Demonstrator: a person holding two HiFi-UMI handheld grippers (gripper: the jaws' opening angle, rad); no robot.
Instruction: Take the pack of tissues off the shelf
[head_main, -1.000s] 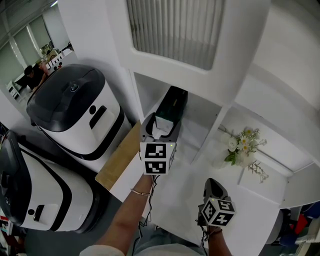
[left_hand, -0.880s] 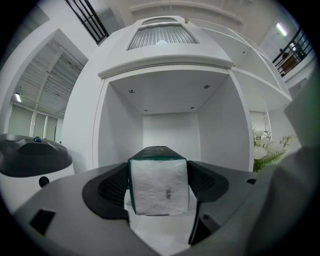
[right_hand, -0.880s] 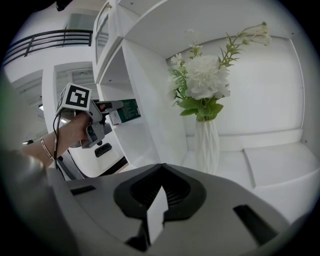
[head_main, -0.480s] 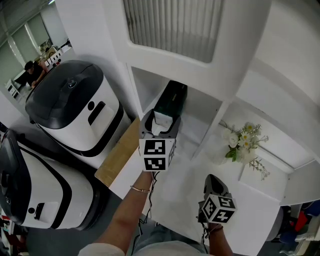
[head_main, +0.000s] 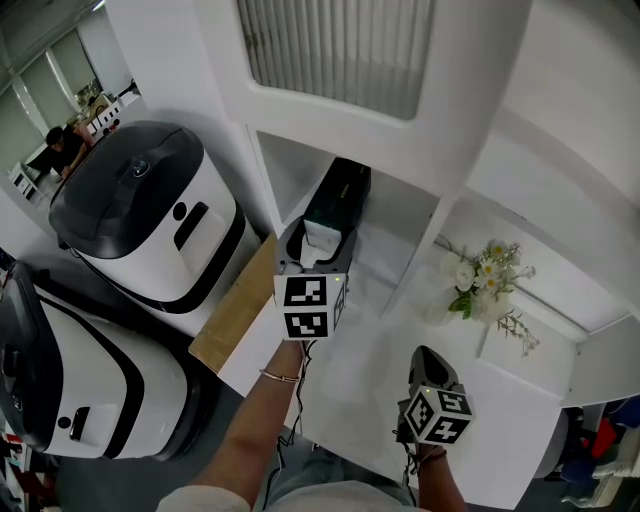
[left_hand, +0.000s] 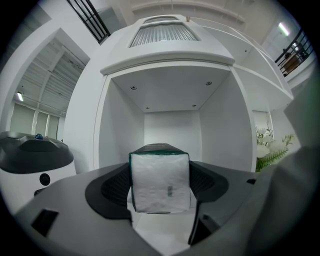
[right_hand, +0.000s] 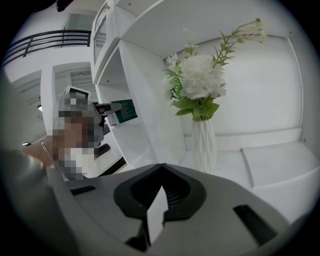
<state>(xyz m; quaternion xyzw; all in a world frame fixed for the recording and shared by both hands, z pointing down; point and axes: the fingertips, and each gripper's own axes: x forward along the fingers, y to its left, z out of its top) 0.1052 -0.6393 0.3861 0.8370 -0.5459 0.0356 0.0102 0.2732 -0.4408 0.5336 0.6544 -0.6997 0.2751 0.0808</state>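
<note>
The tissue pack (head_main: 338, 196) is dark green on top with a white end (left_hand: 160, 183). It lies lengthwise in the mouth of the white shelf's left compartment (head_main: 290, 170). My left gripper (head_main: 314, 250) is shut on its near end, with one jaw on each side of the pack. Whether the pack rests on the compartment floor cannot be told. The pack also shows small and green in the right gripper view (right_hand: 123, 111). My right gripper (head_main: 428, 368) hangs low in front of the shelf, its jaws shut (right_hand: 160, 192) on nothing, pointing at the flower vase.
A white vase of white flowers (head_main: 478, 292) (right_hand: 204, 135) stands in the compartment to the right. Two large white-and-black appliances (head_main: 145, 215) (head_main: 70, 385) stand to the left of the shelf. A wooden panel (head_main: 236, 312) lies beside the shelf's edge. People sit far off at upper left.
Almost nothing differs: my left gripper stays shut on the pack at the compartment mouth, shifted only slightly. The right gripper has stayed where it was.
</note>
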